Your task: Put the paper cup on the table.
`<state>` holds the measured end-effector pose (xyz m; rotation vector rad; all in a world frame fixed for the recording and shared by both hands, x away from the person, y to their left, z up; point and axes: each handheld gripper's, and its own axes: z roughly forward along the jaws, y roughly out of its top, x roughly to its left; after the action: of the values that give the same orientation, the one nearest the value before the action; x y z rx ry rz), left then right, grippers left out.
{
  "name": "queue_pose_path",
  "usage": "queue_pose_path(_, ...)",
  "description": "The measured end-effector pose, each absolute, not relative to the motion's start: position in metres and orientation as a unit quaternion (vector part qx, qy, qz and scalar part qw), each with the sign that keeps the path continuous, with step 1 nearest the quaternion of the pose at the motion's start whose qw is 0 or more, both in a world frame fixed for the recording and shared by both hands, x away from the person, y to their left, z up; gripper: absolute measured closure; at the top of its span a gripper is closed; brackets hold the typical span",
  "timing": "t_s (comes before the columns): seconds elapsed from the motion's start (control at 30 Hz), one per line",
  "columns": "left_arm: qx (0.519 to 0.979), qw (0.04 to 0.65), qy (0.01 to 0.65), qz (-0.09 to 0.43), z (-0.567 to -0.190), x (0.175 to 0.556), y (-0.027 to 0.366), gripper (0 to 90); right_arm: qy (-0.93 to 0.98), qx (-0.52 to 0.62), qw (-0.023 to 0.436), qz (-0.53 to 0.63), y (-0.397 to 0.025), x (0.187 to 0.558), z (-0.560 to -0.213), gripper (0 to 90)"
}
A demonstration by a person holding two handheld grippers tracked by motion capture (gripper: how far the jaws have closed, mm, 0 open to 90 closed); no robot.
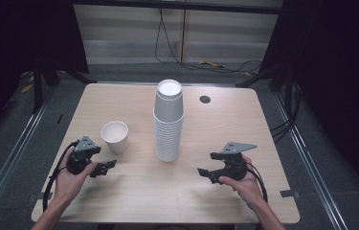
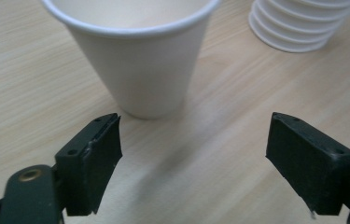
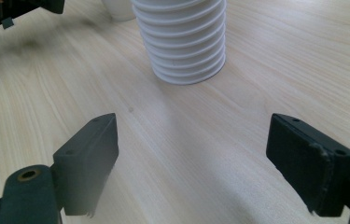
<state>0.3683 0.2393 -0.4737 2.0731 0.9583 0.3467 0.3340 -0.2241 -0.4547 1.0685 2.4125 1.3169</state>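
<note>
Plainly the single paper cup (image 1: 115,136) is the thing in hand: it stands upright, mouth up, just left of the tall stack of cups (image 1: 168,122) that rises mid-table, and apart from it. By the look of it the cup will be very light and thin-walled, stiff only at the rolled rim, so a hard pinch would likely crumple it; its smooth tapered side could slip downward out of a loose hold. A gentle grip across the upper wall just under the rim (where the roll gives stiffness) seems the safest place to take it.

No brand, label or writing can be read on the cup or on the stack; both are plain white.

Nearer the person than the cup, the left gripper (image 1: 103,168) rests low with its jaws spread wide and nothing between them, aimed at the cup's base in the left gripper view (image 2: 145,65). To the right of the stack, the right gripper (image 1: 208,166) likewise stands wide and empty, facing the stack's bottom (image 3: 185,46) over bare wooden table (image 1: 134,196).
</note>
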Motion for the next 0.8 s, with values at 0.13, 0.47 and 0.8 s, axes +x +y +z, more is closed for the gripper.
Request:
queue_pose_path(0.13, 0.818, 0.416, 0.378, 0.124, -0.476, 0.359, 0.235, 17.9, 0.813, 0.361, 0.102, 0.444, -0.224, 0.333, -0.455, 17.2)
queue_pose_path(0.47, 0.822, 0.426, 0.364, 0.101, -0.488, 0.337, 0.21, 17.7, 0.806, 0.368, 0.109, 0.451, -0.224, 0.323, -0.459, 15.8)
queue_pose_path(0.8, 0.812, 0.452, 0.36, 0.08, -0.493, 0.325, 0.192, 17.8, 0.807, 0.363, 0.109, 0.452, -0.214, 0.311, -0.468, 15.5)
